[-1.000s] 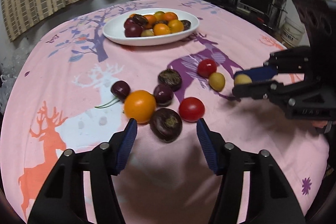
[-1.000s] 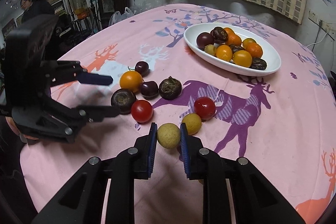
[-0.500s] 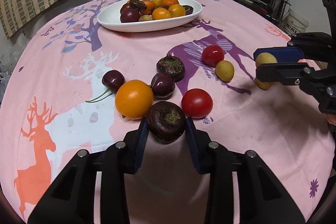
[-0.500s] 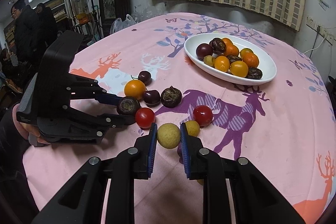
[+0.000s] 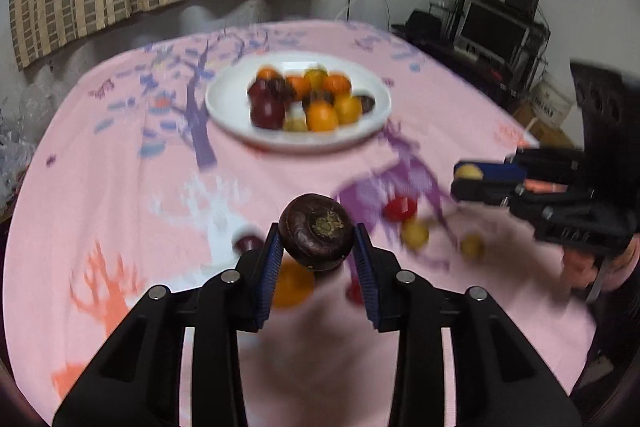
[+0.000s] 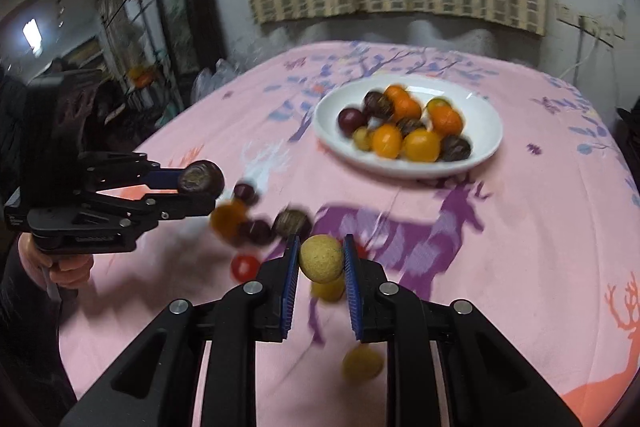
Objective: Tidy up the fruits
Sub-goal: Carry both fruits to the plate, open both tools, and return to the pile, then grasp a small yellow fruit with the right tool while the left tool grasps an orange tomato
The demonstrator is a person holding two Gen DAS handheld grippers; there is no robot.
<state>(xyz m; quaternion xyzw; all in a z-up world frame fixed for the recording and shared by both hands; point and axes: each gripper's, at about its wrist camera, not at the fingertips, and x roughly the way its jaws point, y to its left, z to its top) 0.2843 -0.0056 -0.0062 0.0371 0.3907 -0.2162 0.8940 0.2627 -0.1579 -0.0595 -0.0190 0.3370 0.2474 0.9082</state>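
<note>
On the left, the left gripper (image 5: 316,255) has its blue pads clamped on a dark brown, flattened round fruit with a rough stalk scar (image 5: 316,231), having just been closing on it; the fruit is clear of the pink deer-print tablecloth (image 5: 120,187). To do the carry well, keep that squeeze steady and the fruit level, since it sits near the pad tips and could, I judge, roll out. Further right, the white oval plate of mixed orange, yellow and dark fruits (image 6: 486,115) lies at the far side; aim for its bare near rim area, not the heap. On the right, the right gripper (image 6: 321,263) is closed on a small yellow-green round fruit (image 6: 321,258), also lifted. Loose fruits lie below both, so lower each onto the plate before releasing.
</note>
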